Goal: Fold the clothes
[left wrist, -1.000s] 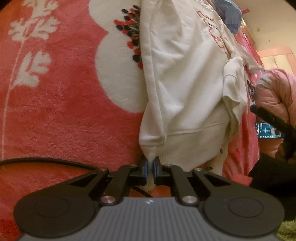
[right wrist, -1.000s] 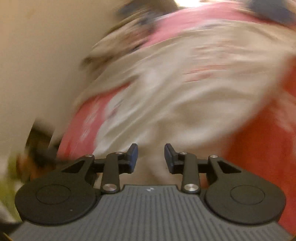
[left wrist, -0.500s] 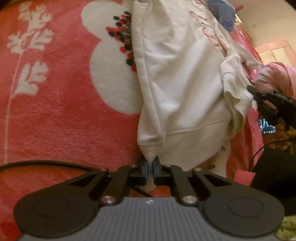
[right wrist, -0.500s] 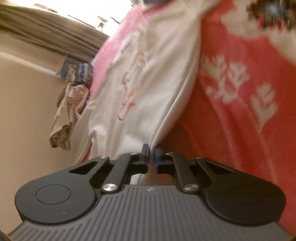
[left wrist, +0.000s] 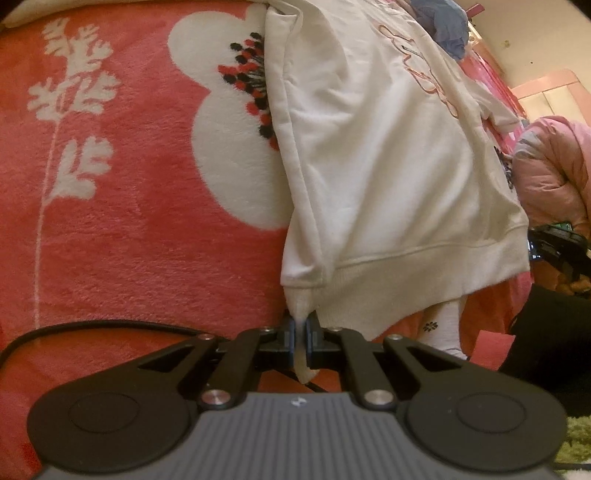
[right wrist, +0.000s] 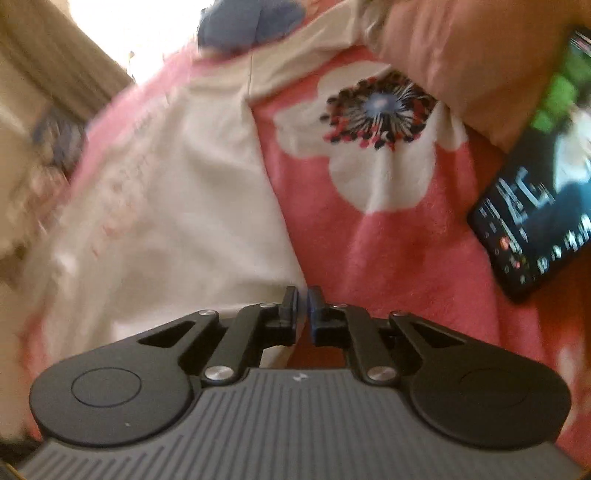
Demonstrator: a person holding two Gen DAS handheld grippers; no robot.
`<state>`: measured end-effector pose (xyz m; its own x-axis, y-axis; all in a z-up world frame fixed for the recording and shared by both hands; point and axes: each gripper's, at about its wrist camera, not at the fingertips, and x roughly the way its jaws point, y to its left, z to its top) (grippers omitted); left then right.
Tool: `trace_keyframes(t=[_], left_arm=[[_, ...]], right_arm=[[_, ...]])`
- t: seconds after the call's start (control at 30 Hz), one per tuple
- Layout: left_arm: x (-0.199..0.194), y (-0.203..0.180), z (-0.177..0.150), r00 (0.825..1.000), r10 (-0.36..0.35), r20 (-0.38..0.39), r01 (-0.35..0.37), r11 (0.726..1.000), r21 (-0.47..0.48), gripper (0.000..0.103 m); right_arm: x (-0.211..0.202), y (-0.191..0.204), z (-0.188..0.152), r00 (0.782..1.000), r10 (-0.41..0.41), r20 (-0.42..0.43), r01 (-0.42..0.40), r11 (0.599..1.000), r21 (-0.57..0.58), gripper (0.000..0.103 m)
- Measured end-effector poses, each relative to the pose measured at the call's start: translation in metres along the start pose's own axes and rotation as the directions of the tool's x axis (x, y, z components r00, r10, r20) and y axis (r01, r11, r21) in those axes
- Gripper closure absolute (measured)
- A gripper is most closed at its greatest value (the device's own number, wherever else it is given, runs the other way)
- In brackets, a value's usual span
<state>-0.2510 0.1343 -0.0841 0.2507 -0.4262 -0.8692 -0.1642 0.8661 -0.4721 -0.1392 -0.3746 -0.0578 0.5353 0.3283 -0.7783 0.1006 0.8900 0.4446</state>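
Note:
A cream sweatshirt (left wrist: pixel 388 166) with pink lettering lies on a red floral blanket (left wrist: pixel 129 221). My left gripper (left wrist: pixel 303 325) is shut on the sweatshirt's near left hem corner, where a folded sleeve lies. In the right wrist view the sweatshirt (right wrist: pixel 166 221) lies left of centre, blurred. My right gripper (right wrist: pixel 302 306) is shut at the sweatshirt's right hem edge; a thin gap shows between the pads and I cannot tell if cloth is pinched.
A phone (right wrist: pixel 535 206) with a lit screen lies on the blanket at right. A pink padded jacket (left wrist: pixel 550 173) sits right of the sweatshirt. Blue cloth (left wrist: pixel 443 26) lies at the far end. A black cable (left wrist: pixel 92 328) runs near my left gripper.
My right gripper closed from open and swung to the hem's right edge. The bunched right side of the sweatshirt now lies flat. My left gripper kept its hold.

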Motion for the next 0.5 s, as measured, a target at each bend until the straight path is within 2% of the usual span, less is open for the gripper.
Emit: trace_keyframes(t=[0.07, 0.17, 0.23, 0.3, 0.33, 0.37, 0.43, 0.5], left_arm=[[0.002, 0.0, 0.002, 1.0, 0.0, -0.005, 0.0, 1.0, -0.006, 0.097], [0.007, 0.0, 0.006, 1.0, -0.001, -0.014, 0.001, 1.0, -0.019, 0.097], [0.008, 0.001, 0.007, 1.0, -0.001, -0.018, 0.001, 1.0, -0.023, 0.097], [0.01, -0.003, 0.006, 1.0, 0.0, -0.019, -0.001, 1.0, -0.024, 0.097], [0.01, -0.002, 0.006, 1.0, 0.001, -0.019, -0.001, 1.0, -0.025, 0.097], [0.011, -0.002, 0.007, 1.0, 0.002, -0.02, -0.002, 1.0, -0.026, 0.097], [0.014, -0.002, 0.007, 1.0, 0.004, -0.022, -0.004, 1.0, -0.029, 0.097], [0.008, 0.004, 0.0, 1.0, 0.005, -0.024, -0.006, 1.0, -0.028, 0.097]], right_arm=[[-0.008, -0.012, -0.003, 0.998, 0.053, 0.018, -0.054, 0.995, 0.087, 0.094], [-0.013, -0.032, -0.012, 0.989, 0.142, -0.029, -0.132, 0.967, 0.217, 0.088], [-0.021, -0.026, -0.022, 0.988, 0.149, -0.04, -0.14, 0.975, 0.175, 0.085], [-0.032, -0.004, -0.035, 0.994, 0.109, -0.033, -0.109, 0.994, -0.009, 0.08], [-0.037, 0.012, -0.044, 0.996, 0.088, -0.03, -0.091, 0.985, -0.144, 0.076], [-0.039, 0.027, -0.054, 0.997, 0.075, -0.03, -0.08, 0.957, -0.28, 0.072], [-0.041, 0.056, -0.076, 0.999, 0.044, -0.032, -0.054, 0.849, -0.526, 0.068], [-0.034, 0.076, -0.094, 0.999, -0.005, -0.039, -0.023, 0.728, -0.685, 0.068]])
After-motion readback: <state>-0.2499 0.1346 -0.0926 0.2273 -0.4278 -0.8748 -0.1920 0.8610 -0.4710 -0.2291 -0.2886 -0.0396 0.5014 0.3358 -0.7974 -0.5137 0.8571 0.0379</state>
